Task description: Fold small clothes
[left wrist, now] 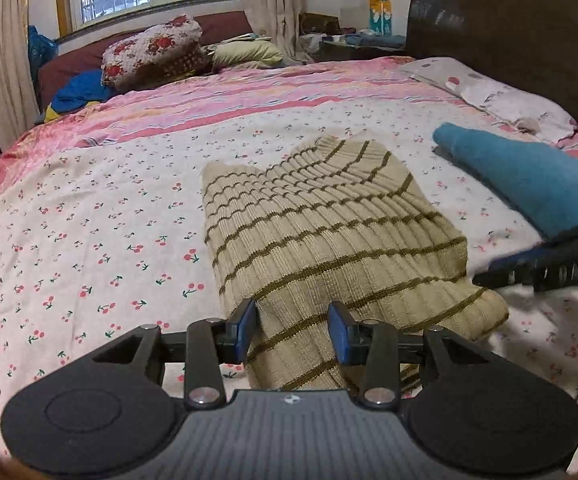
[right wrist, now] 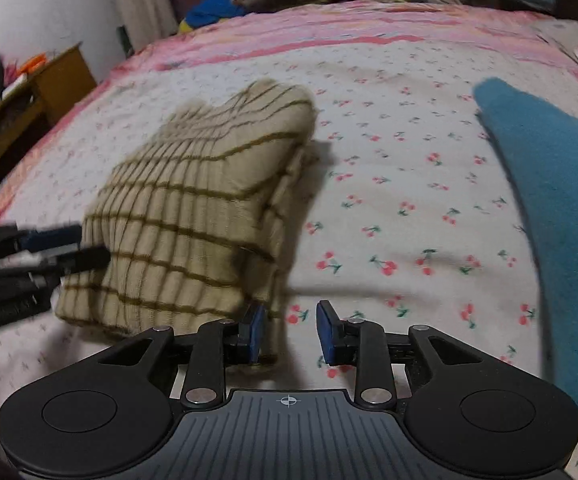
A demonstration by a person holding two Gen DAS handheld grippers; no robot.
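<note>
A folded beige ribbed knit with olive stripes (left wrist: 329, 232) lies on the cherry-print bedsheet (left wrist: 89, 240). My left gripper (left wrist: 293, 330) is open, its blue pads either side of the knit's near end, not closed on it. In the right wrist view the same knit (right wrist: 197, 216) lies to the left. My right gripper (right wrist: 289, 330) is open and empty over the sheet, just right of the knit's near corner. The left gripper's fingers (right wrist: 49, 240) show at that view's left edge beside the knit. The right gripper's fingers (left wrist: 549, 268) show blurred at the left view's right edge.
A folded blue cloth (left wrist: 529, 176) lies on the right of the bed, also in the right view (right wrist: 549, 208). Pillows and bedding (left wrist: 157, 52) are piled at the far side. A dark headboard (left wrist: 509, 40) stands right. A wooden cabinet (right wrist: 29, 92) stands left of the bed.
</note>
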